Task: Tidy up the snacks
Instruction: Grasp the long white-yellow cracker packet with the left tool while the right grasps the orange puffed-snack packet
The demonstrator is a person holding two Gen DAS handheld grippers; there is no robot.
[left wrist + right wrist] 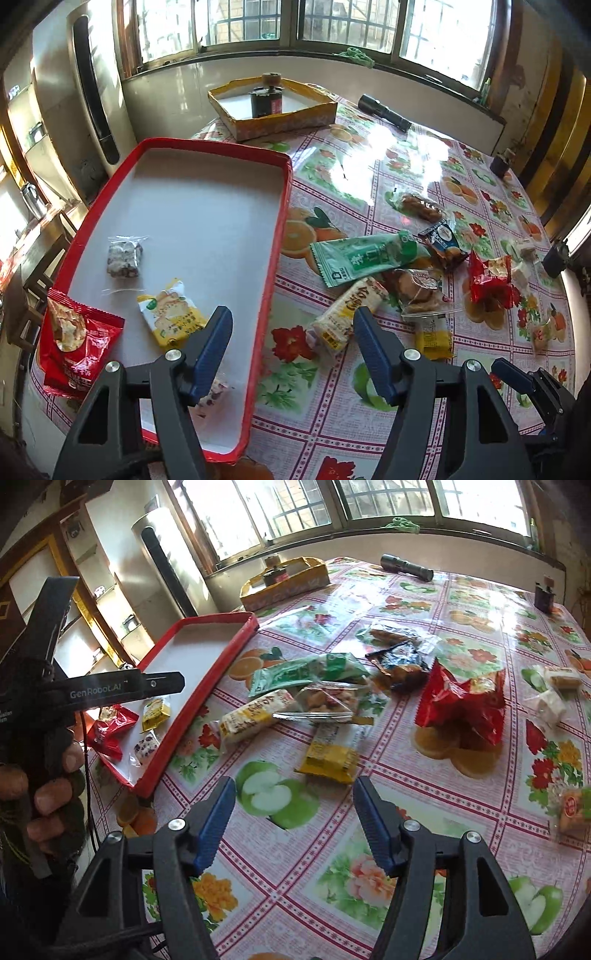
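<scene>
The left gripper (293, 326) stands wide with nothing between its blue fingers (212, 347); it hangs over the right wall of the red tray (275, 254). The right gripper (294, 799) is also spread apart and empty, above bare tablecloth (424, 812) just short of a yellow packet (328, 758).

Inside the tray lie a yellow snack pack (171, 314), a red snack bag (75, 343) leaning over the near left rim, a clear-wrapped dark nut bar (123, 256) and a small white speckled sweet (214, 400) partly hidden behind the left finger.

On the cloth beside the tray sits the loose pile: a white and yellow rice-cracker bar (347, 314), a long green packet (365, 256), a clear pack of biscuits (417, 290), a dark blue packet (443, 242) and a crumpled red bag (489, 282). Further right are small white sweets (550, 703).

At the far edge stand a yellow box (284, 120) with a dark jar (266, 101) inside, and a black torch (384, 110).

In the right wrist view a hand (48, 786) grips the other tool's handle.
</scene>
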